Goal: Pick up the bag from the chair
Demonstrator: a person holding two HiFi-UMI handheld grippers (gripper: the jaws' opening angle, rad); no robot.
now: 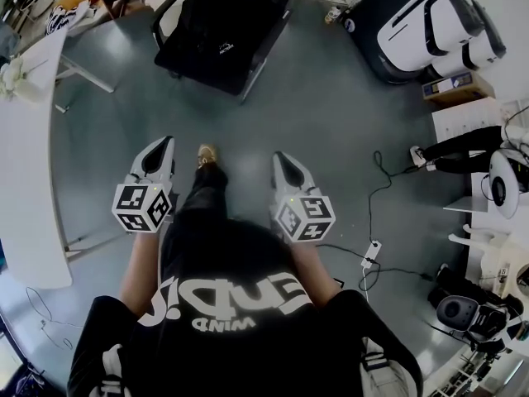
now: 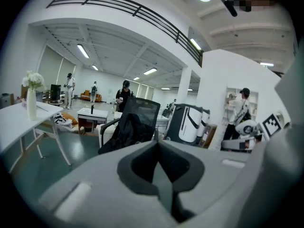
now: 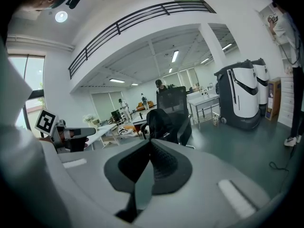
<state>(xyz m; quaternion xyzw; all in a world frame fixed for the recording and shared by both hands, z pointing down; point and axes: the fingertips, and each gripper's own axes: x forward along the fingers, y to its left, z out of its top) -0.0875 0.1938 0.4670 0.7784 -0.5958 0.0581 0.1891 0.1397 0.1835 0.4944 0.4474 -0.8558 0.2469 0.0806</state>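
**Desk:** Where was the bag [image 1: 213, 40] when you checked?

**Operator:** I saw it on the chair [image 1: 169, 2], at the far side of the grey floor and almost straight ahead of me. It was black, soft and slumped. It filled the seat between the armrests and leaned up against the mesh back. From the head view I could make out a small white logo on its near face. In the left gripper view it read as a dark, crumpled heap, wider at the bottom than at the top.

**Desk:** And your fingers?

**Operator:** Both pairs were pressed together, tip to tip, with nothing caught between them. I had the left gripper [image 1: 159, 151] and the right gripper [image 1: 285, 165] side by side, near my body. Both pointed toward the chair and were well apart from it.

**Desk:** What stood around the chair?

**Operator:** A long white counter [image 1: 33, 139] ran down the left side, with a vase of white flowers [image 2: 32, 90] on it. A big white-and-black machine [image 1: 430, 23] stood at the far right, beside the chair. A power strip [image 1: 372, 251] and its cable lay on the floor near my right.
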